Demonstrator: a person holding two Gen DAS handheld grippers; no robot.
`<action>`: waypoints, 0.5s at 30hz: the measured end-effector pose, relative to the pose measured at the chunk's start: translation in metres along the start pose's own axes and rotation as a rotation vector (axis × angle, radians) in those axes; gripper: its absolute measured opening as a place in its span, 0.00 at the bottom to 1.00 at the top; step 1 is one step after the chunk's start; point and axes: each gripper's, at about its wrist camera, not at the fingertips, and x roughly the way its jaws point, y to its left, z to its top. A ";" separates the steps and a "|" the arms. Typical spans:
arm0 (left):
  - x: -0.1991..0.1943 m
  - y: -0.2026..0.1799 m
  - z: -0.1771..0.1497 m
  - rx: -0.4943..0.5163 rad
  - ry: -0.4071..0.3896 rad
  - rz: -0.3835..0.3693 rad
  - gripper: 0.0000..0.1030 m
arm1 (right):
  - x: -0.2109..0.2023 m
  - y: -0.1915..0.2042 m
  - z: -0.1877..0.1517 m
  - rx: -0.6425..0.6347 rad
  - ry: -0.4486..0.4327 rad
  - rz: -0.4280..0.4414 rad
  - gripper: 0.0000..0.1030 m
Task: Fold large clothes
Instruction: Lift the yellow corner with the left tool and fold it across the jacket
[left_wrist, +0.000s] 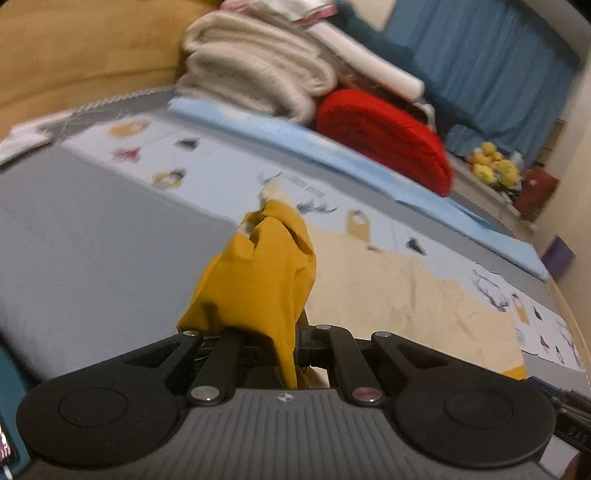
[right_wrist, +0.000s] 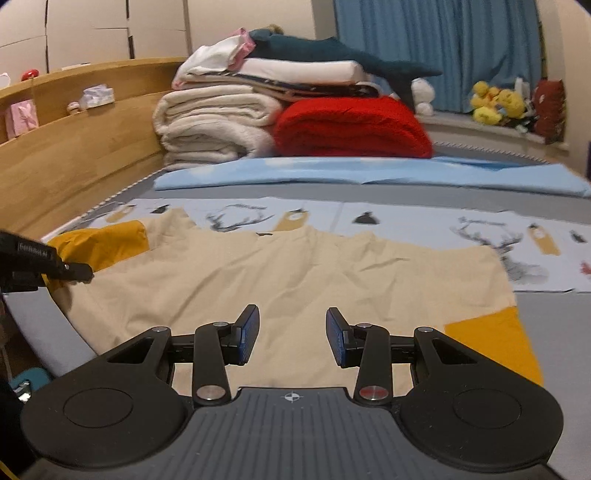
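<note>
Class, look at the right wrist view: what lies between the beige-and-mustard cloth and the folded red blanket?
In the right wrist view, the printed sheet, then the light blue sheet, lie between the cloth and the red blanket.

Wooden headboard (right_wrist: 74, 147) with shelf on left, white wall panels (right_wrist: 110, 26) behind. Blue curtains (right_wrist: 443, 48) far right over a window ledge (right_wrist: 480, 129). Grey bed (right_wrist: 554, 325) fills the near area. Dim indoor light.
</note>
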 end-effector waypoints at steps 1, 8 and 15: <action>0.000 0.001 -0.003 -0.006 -0.006 0.000 0.07 | 0.007 0.005 -0.001 0.001 0.019 0.006 0.40; 0.003 -0.026 0.002 0.092 -0.010 0.002 0.07 | 0.102 0.018 -0.039 -0.058 0.402 -0.036 0.42; 0.003 -0.045 0.006 0.122 -0.003 0.027 0.07 | 0.106 0.020 -0.038 -0.040 0.392 -0.043 0.44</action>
